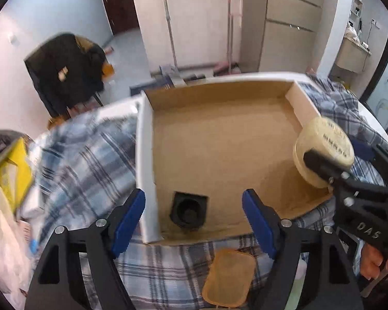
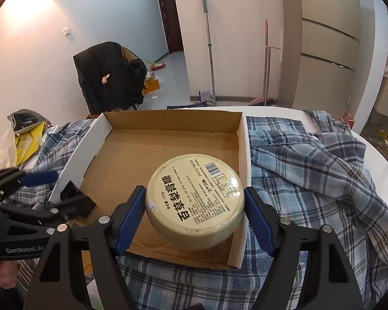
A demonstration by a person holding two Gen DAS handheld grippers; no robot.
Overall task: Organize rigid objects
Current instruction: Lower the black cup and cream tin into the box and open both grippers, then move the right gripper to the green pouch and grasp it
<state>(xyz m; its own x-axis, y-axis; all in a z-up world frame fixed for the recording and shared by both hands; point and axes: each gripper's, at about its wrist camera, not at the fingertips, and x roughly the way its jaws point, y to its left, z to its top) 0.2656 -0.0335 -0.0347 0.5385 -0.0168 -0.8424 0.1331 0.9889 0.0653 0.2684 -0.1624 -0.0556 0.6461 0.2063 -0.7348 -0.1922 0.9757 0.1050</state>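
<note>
A shallow cardboard box [image 1: 219, 142] with white outer walls lies on a plaid cloth. A small black square piece with a round hollow [image 1: 190, 211] stands on the box floor by the left wall, near the front corner. My left gripper [image 1: 192, 193] hangs open above it, one finger outside the wall, and the pads do not touch it. My right gripper [image 2: 194, 191] is shut on a round cream tin [image 2: 194, 201] with a printed label, held over the box's near right corner [image 2: 235, 258]. The same tin [image 1: 320, 139] shows at the right of the left wrist view.
A tan rounded-rectangle lid [image 1: 229, 279] lies on the plaid cloth [image 2: 310, 180] in front of the box. Yellow packaging [image 2: 28, 142] and plastic bags crowd the left. The round white table's edge [image 2: 375, 149] curves off at the right. A chair with a black jacket [image 2: 108, 77] stands behind.
</note>
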